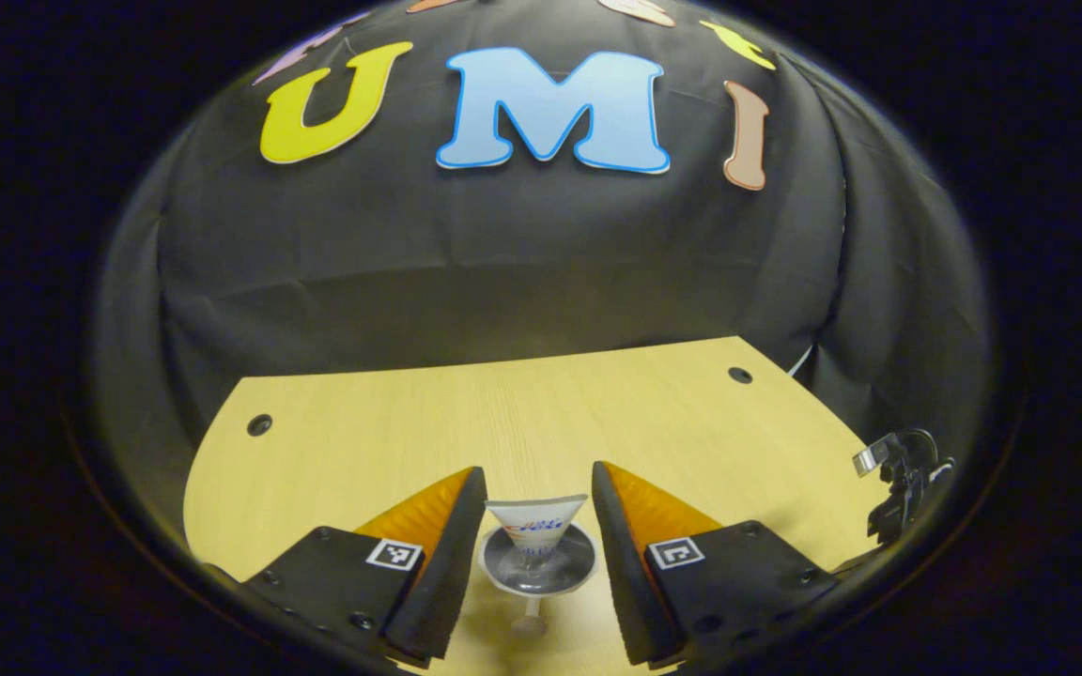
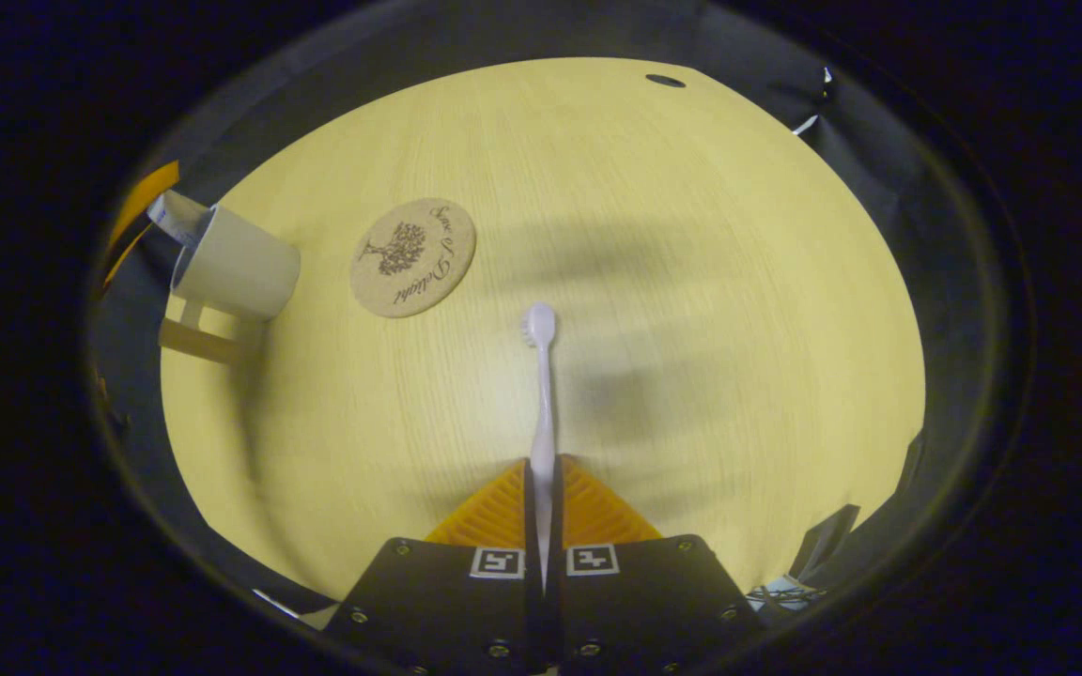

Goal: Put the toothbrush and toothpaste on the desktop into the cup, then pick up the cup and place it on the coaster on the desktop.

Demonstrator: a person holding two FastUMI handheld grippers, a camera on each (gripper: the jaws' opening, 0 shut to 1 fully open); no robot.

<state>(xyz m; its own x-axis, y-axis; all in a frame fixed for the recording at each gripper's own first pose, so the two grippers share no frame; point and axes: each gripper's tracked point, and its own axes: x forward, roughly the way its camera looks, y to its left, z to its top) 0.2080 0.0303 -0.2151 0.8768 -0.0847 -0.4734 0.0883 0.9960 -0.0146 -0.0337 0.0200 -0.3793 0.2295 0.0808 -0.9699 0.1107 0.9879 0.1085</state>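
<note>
In the right gripper view, the right gripper [image 2: 542, 483] is closed on the handle of the white toothbrush [image 2: 541, 404], with both fingers pressing on it. The toothbrush points forward, away from the gripper, and its bristle head is at the far end, above the wooden desktop [image 2: 691, 282]. The pale cup [image 2: 239, 265] stands at the far left, and the crimped end of the toothpaste tube [image 2: 171, 214] comes out of its mouth. The round cork coaster [image 2: 412, 256] lies just to the right of the cup, apart from it.

In the left gripper view, the left gripper [image 1: 538, 526] is wide open and holds nothing. It looks down on the cup [image 1: 537, 560], and the toothpaste tube [image 1: 535, 528] stands in it between the two fingers, but neither finger touches it.

I judge that the toothpaste is already in place and the toothbrush must go in next. The grip is at the end of the handle, so the long free part may swing or slip when it is turned. The tube takes much of the cup's opening; the brush head could catch on the rim or push the tube. A hard push on the rim may tip the cup, which stands near the left edge of the desktop. The open left gripper is close above the cup and could be in the way.
</note>
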